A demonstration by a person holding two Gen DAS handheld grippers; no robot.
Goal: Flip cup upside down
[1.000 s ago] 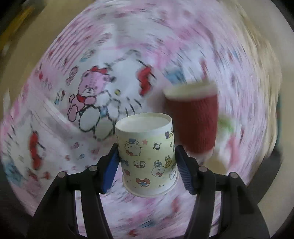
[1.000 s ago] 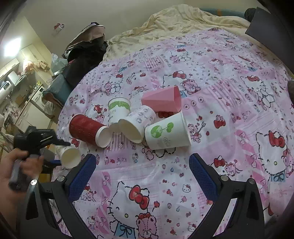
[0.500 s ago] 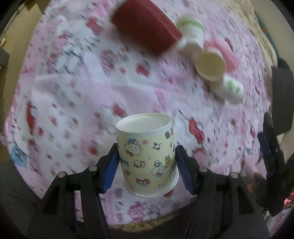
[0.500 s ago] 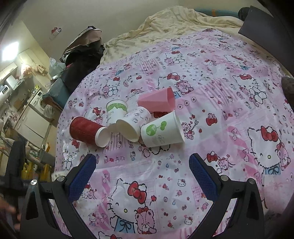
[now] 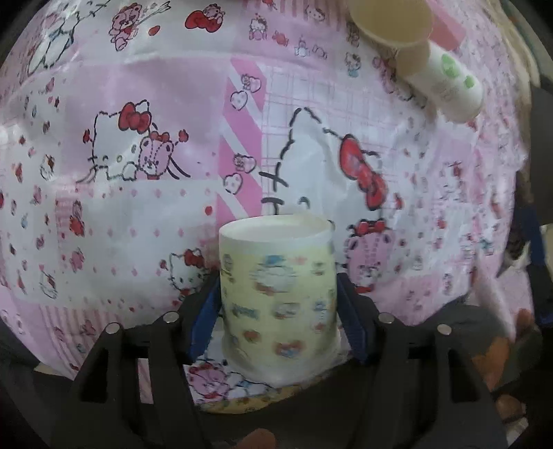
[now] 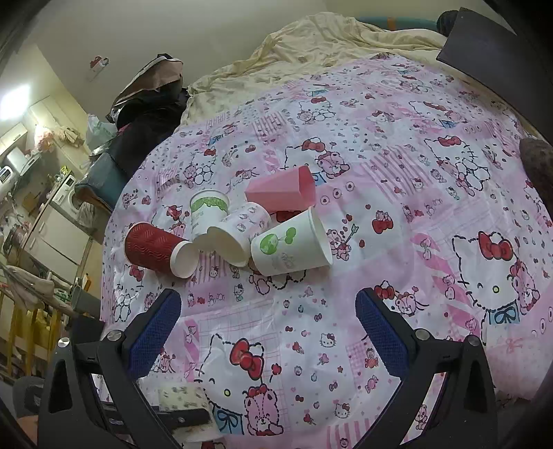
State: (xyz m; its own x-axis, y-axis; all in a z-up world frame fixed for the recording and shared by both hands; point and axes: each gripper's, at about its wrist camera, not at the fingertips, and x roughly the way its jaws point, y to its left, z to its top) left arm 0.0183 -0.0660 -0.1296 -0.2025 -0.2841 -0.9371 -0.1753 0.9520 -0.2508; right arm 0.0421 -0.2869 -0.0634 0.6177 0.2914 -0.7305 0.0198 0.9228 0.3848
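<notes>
Blurred in the left wrist view, so its cartoon prints hardly made out: the yellow cup, bottom end up, wider rim down near the cloth's edge, pinched between the blue-padded fingers of the left gripper; lower rim smeared, contact with the cloth impossible to tell; cut off at the top of that view, a tan-mouthed cup and a white cup with green marks lying just beside it. Spread wide over the Hello Kitty cloth covering the worktop, holding nothing: the right gripper. Seen whole only from the right wrist: a cluster of tipped cups, namely a red ribbed cup, a green-topped cup, a small-print cup, a cherry cup and a pink container, all touching or nearly so; beyond, a rumpled beige blanket; a pale printed scrap half hidden behind the right fingers.
</notes>
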